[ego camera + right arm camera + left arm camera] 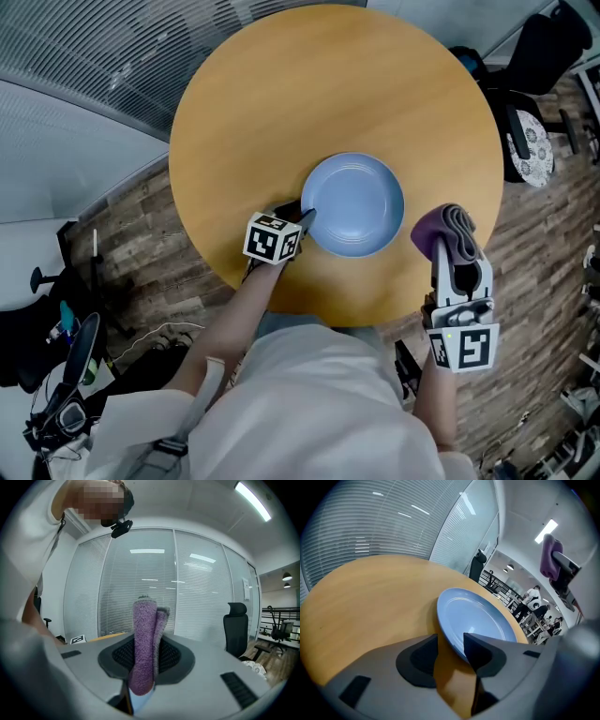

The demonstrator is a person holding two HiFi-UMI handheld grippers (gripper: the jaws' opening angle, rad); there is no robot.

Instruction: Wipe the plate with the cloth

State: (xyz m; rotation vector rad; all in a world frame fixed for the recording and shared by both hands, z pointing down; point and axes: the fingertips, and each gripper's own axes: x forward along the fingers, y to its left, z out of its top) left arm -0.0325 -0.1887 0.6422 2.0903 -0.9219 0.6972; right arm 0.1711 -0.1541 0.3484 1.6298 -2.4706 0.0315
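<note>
**A:** What is at the left?

**B:** The left gripper reaches down at an angle onto a round wooden table. Its jaws stand apart, one on each side of the plate's near rim. Neither pad presses on the rim, so it holds nothing.

**A:** And the plate?

**B:** A pale blue plate lies flat on the table, a little toward the person's side. It looks rigid and glazed, so it is probably slippery and would chip if knocked. Under a wipe it might slide on the smooth wood. The rim, where the jaws now sit, seems the best place to pinch and steady it.

**A:** Is anything in it?

**B:** Nothing that can be seen. Its shallow well looks bare.

**A:** And at the right?

**B:** The right gripper is clenched on a folded purple cloth. It is held near the plate's right edge and appears to be apart from it. The cloth looks soft, fuzzy and light, and should bend to the plate's curve. It is gripped low, which leaves the fold standing free beyond the jaws for wiping.
</note>
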